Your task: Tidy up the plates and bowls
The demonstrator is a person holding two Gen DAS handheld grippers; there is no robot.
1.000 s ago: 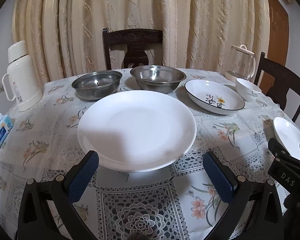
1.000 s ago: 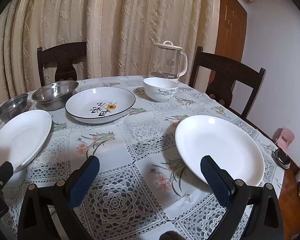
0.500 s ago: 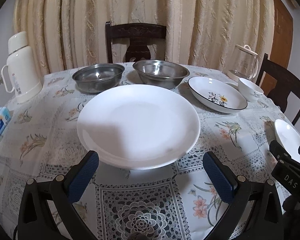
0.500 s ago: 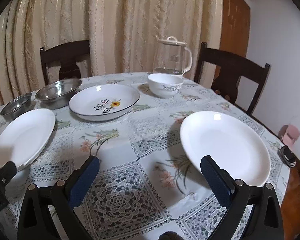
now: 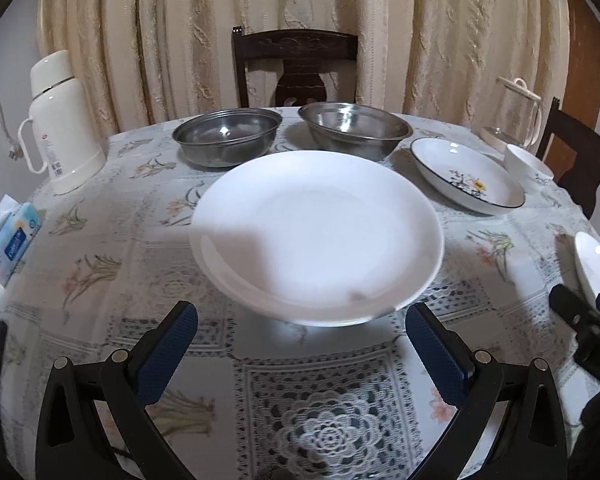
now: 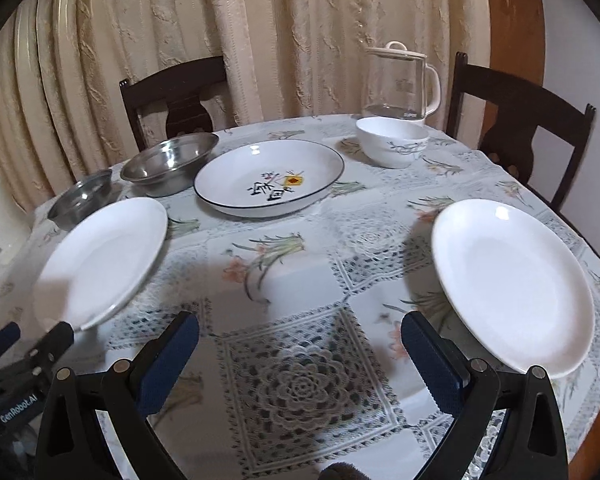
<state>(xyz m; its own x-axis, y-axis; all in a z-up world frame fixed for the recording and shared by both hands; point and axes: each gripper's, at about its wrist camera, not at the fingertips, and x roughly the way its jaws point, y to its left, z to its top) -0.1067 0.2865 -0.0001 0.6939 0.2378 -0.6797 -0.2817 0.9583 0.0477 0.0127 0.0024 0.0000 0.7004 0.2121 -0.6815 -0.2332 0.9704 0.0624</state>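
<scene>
Left gripper (image 5: 300, 344): jaws spread wide, holding nothing, just short of the near rim of the left white plate (image 5: 316, 236).
Right gripper (image 6: 300, 344): jaws spread, empty, the right white plate (image 6: 508, 280) just beside its right finger.
Steel bowls: left steel bowl (image 5: 226, 136) and right steel bowl (image 5: 354, 130) side by side at the far edge, both empty.
Painted plate (image 6: 268, 176): dark-rimmed, flower motif, empty, between the right steel bowl and the white bowl (image 6: 392, 140).
White plates: plain, glossy, empty, well apart on the desk (image 6: 284, 276).
Glass jug (image 6: 400, 80): behind the white bowl.
Flask (image 5: 60, 120): at the far left.
</scene>
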